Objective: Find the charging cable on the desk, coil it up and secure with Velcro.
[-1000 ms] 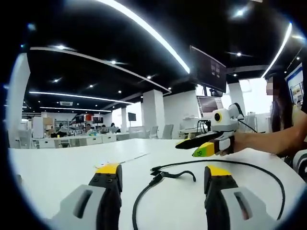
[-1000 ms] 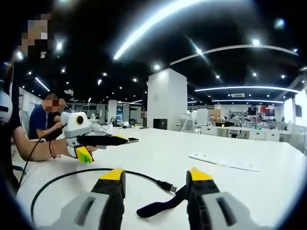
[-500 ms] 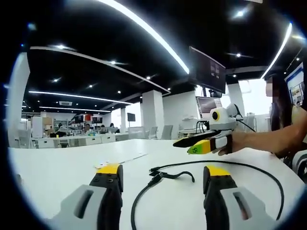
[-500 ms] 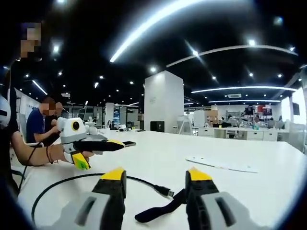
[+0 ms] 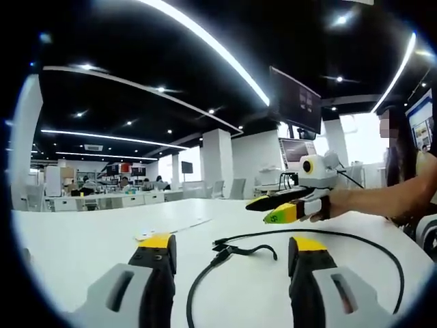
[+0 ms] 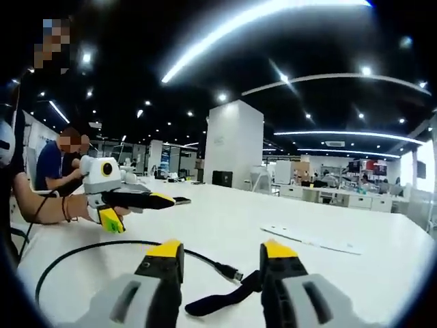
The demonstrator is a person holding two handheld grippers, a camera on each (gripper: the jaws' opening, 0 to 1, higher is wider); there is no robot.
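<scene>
On desk [image 5: 82, 239] — cable [image 5: 205, 273] uncoiled, lengthwise

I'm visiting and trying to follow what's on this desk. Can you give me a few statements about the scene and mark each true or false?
1. The thin black charging cable lies uncoiled in a loose loop on the white desk. True.
2. The right gripper is clamped on the cable. False: its jaws stand open, holding nothing.
3. A black Velcro strap sits near the cable's plug end. True.
4. The left gripper holds the strap. False: it is open and empty.
5. Flat white sheets lie on the desk. True.
</scene>
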